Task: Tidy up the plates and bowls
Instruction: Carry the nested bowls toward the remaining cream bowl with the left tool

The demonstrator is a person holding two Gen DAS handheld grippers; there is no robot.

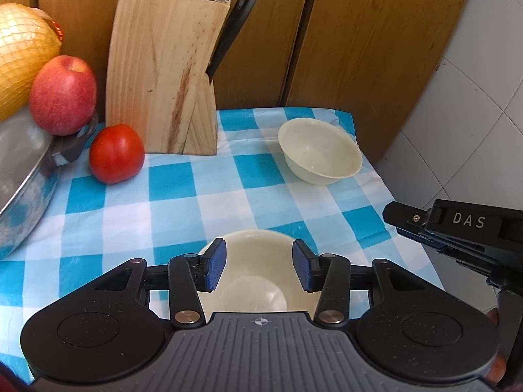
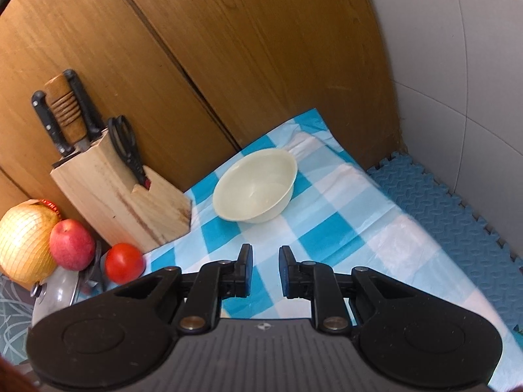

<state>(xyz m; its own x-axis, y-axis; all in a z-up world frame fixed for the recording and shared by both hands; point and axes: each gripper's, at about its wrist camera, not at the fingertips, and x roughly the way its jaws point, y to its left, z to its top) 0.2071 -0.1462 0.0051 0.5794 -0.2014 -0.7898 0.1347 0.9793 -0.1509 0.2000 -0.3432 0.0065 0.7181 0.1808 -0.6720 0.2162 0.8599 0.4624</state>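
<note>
Two cream bowls stand on the blue-and-white checked cloth [image 1: 183, 202]. The near bowl [image 1: 255, 281] lies directly under my left gripper [image 1: 259, 245], whose blue pads hover apart over the bowl's hollow without touching it. The far bowl [image 1: 320, 150] sits upright near the back right corner of the table. In the right wrist view that far bowl [image 2: 256, 186] is ahead of my right gripper [image 2: 265, 251], well clear of it. That gripper's jaws are drawn close with only a narrow gap and nothing between them. Its black body [image 1: 464, 225] shows at the right in the left wrist view.
A wooden knife block [image 1: 163, 75] with knives and scissors stands at the back. A tomato [image 1: 116, 153], an apple [image 1: 63, 94], a netted pomelo [image 1: 19, 55] and a steel pot lid [image 1: 26, 176] crowd the left. Wooden panels rise behind; a blue foam mat [image 2: 441, 202] lies beyond the right edge.
</note>
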